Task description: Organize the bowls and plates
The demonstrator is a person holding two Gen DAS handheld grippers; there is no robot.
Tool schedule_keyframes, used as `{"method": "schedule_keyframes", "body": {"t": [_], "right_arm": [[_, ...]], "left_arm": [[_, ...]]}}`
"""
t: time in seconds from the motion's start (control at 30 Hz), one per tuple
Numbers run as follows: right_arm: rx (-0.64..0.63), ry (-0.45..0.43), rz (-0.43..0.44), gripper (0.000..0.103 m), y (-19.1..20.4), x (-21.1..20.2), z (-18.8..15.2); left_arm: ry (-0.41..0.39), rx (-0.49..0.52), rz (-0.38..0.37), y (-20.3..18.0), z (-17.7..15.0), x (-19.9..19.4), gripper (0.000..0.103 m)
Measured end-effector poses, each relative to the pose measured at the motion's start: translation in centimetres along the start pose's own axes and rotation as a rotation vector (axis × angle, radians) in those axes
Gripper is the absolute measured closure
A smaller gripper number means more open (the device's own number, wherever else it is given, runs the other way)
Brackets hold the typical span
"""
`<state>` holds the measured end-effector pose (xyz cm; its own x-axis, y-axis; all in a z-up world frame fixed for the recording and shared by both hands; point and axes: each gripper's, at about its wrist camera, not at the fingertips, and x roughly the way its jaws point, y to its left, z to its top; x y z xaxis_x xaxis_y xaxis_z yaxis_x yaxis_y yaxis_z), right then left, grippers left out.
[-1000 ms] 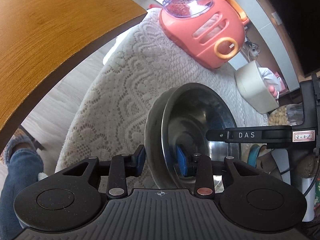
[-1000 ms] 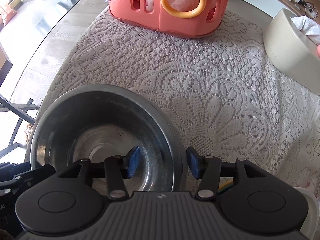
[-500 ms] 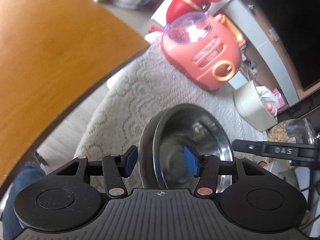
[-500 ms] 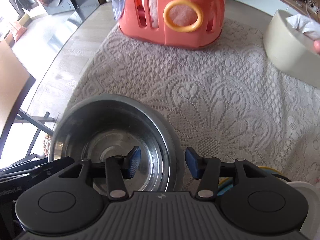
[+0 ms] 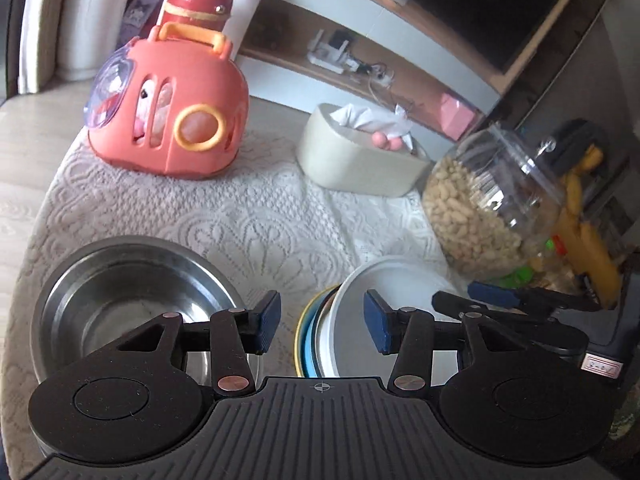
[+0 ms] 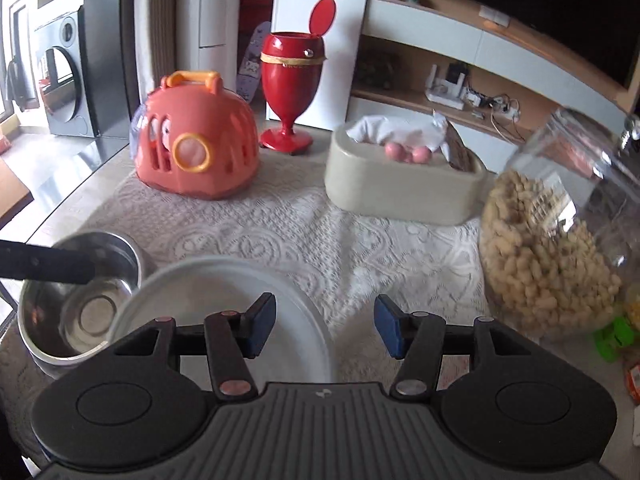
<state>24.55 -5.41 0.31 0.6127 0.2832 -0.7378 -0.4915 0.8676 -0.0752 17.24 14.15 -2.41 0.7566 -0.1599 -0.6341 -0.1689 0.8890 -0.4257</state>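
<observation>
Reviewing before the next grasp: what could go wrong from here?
1. The peanut jar stands close beside the white plate; a reach by the right gripper might bump it.
2. The plate stack looks tilted, so the top plate may slide when pinched.

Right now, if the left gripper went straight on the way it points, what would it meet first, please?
Probably the rim of the white plate on the plate stack, just beyond the left gripper, whose empty jaws are closing; depth is uncertain.

Shiny metal bowl, lace cloth
</observation>
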Motion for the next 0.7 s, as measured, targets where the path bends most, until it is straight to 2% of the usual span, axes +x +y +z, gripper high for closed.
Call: {"method": "schedule_keyframes", "body": {"t": [0.17,0.23,0.33,0.43,0.57,0.7], "right_arm": [[0.178,0.025,0.099,0.049,-4.2,2.6,-1.4],[0.216,0.033,0.122,0.049,-4.9,3.4,-2.2],[0.260,0.087,0.220,0.049,-5.3,4.5,-3.5],[0.340,0.175,0.350,0.049,-5.3,5.6,-4.8],[0.392,0.270,0.472,0.049,-4.7,7.2,-6.1],[0.412,0.299,0.515,0.043,-3.9,7.6,-6.9]], "left_arm": [[0.061,0.007,0.056,-0.8,0.3,2.5,0.052],[0.089,-0.004,0.087,-0.5,0.2,3.4,0.052],[0.143,-0.021,0.116,0.1,-0.2,4.8,0.049],[0.214,-0.044,0.095,0.5,-0.8,6.3,0.052],[0.267,-0.051,0.034,0.2,-1.6,7.2,0.051],[0.308,-0.045,0.038,-0.1,-2.2,8.3,0.053]]}}
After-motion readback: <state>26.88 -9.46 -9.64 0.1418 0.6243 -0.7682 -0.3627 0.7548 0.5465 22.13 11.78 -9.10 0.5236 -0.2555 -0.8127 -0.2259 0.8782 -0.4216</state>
